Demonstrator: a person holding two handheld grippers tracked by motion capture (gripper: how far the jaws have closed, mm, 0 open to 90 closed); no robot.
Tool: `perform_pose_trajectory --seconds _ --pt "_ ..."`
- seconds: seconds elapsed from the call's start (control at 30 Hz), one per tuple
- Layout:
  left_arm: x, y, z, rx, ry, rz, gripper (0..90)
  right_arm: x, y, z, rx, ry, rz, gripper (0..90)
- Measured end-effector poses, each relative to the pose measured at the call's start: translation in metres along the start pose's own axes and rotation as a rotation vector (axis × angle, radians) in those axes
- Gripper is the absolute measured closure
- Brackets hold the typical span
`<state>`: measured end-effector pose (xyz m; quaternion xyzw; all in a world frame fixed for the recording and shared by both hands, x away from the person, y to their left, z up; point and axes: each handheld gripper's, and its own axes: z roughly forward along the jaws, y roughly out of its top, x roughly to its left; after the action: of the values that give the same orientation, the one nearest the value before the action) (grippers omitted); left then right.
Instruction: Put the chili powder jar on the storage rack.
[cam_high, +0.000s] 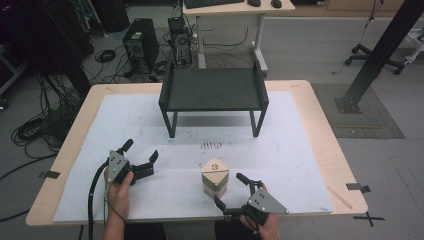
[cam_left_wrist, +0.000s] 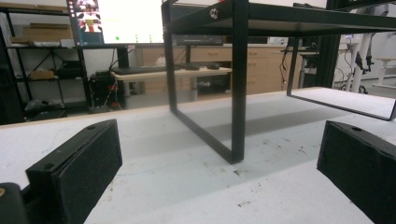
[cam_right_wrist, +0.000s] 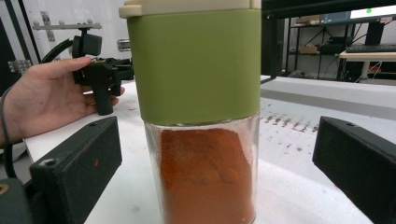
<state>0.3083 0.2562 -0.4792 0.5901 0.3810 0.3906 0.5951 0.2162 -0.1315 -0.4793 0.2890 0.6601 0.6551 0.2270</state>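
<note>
White covering lies over the wooden table (cam_high: 320, 125), and a black metal shelf (cam_high: 214, 90) stands on it toward the far edge, midway along. Near the left part of the near edge, the left gripper (cam_high: 140, 155) is held in the person's left hand (cam_high: 119, 192), its jaws spread wide with nothing between them; in the left gripper view the two black pads (cam_left_wrist: 79, 168) frame only bare surface and one leg of the shelf beyond. To the right, close to the middle of the near edge, a spice jar (cam_high: 215, 178) stands upright: clear glass below, filled with rust-red powder, a green band above it and a cream cap on top. Further right, at the near edge, the right gripper (cam_high: 231, 191) sits just beside the jar, its jaws released and wide. In the right gripper view the jar (cam_right_wrist: 201, 116) rises between the two pads, with a gap on each side, touching neither.
</note>
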Motion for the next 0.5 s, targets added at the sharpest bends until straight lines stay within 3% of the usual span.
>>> perform_pose_trajectory --seconds 0.5 --pt "0.0 0.0 0.0 0.0 0.0 0.0 0.2 0.003 0.002 0.013 -0.005 0.01 -0.004 1.1"
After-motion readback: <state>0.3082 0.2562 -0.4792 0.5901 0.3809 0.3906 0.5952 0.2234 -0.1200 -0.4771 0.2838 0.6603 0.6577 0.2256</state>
